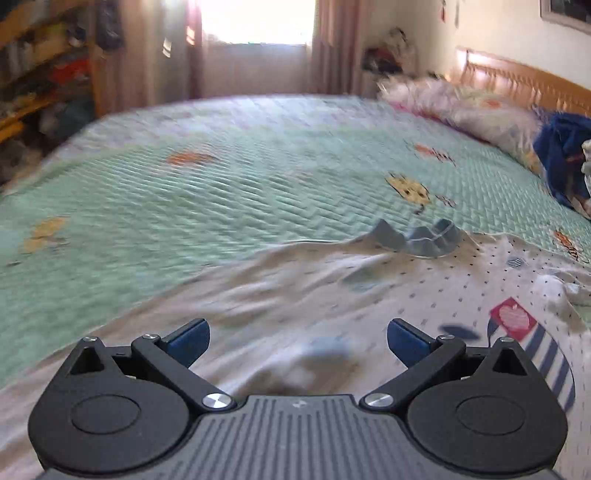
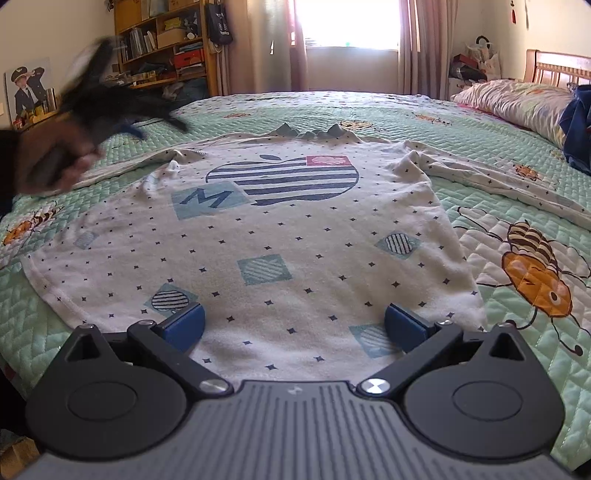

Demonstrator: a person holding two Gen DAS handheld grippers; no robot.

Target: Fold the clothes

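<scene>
Left wrist view: blurred by motion. Left gripper (image 1: 298, 341) released, blue pads (image 1: 190, 341) spread wide, nothing between them. Positioned low over white shirt (image 1: 332, 291), which lies spread on green quilted bedspread (image 1: 207, 192). Grey collar (image 1: 419, 240) of shirt ahead and slightly to the right, standing up in ridges. Red square patch (image 1: 512, 318) and dark stripes of the print visible near the right pad. Pillow (image 1: 469, 107) along wooden headboard (image 1: 524, 79) at far right; blue garment (image 1: 561, 151) heaped just beside pillow. Curtained window (image 1: 258, 22) at far end of room; shelf unit at far left, contents too smeared to identify.

Right wrist view: sharp. Right gripper (image 2: 294, 328) released, jaws wide apart, empty, hovering at the hem end of white shirt (image 2: 258, 236). Shirt laid flat, front side up, collar (image 2: 310, 131) pointing toward window (image 2: 347, 22). Striped apple print (image 2: 282, 179) on the chest, blue "M" square (image 2: 207, 199) beside it. One sleeve (image 2: 498, 177) stretched out to the right across bedspread (image 2: 517, 206). Bee motif (image 2: 535, 269) on bedspread just right of the hem. Hand (image 2: 55, 158) holding left gripper (image 2: 122, 103) at upper left, near the other sleeve; heavily blurred, possibly touching the cloth, contact not confirmed. Bookshelf (image 2: 166, 40) behind.
</scene>
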